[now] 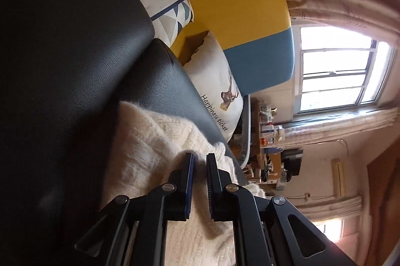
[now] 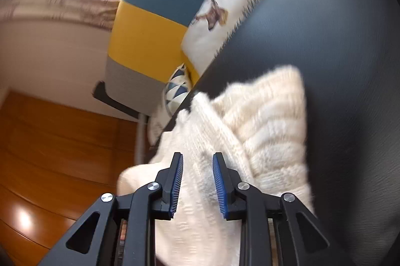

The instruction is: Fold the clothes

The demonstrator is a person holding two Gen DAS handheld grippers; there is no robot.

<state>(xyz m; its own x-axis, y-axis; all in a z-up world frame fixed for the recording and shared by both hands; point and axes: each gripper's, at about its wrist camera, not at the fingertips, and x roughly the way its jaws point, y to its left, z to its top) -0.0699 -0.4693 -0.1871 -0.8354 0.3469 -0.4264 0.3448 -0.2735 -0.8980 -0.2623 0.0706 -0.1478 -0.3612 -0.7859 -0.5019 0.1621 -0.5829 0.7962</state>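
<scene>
Cream chunky knit, the sweater is lying bunched on the dark leather seat, with one part draped over the seat's front edge toward the wooden floor. Beyond the seat, a white printed cushion is leaning against a chair back banded in grey, yellow and blue. Judging by the thick ribbing and the soft folds, the garment is looking light for its bulk, limp and stretchy, not slippery and not fragile, so it is likely sagging wherever it is not supported and snagging little on the leather. The left gripper is hovering over the knit near the seat's edge with its jaws drawn nearly together; a narrow gap is showing between them, and no fabric is visibly pinched there. The right gripper is standing with its jaws apart above a folded ridge of the sweater, the wool lying beneath rather than pressed by the blue pads. A firm edge, such as the ribbed hem or a shoulder seam, is probably offering the best hold, taken at two well-separated places so the cloth is lifting flat instead of bunching.
</scene>
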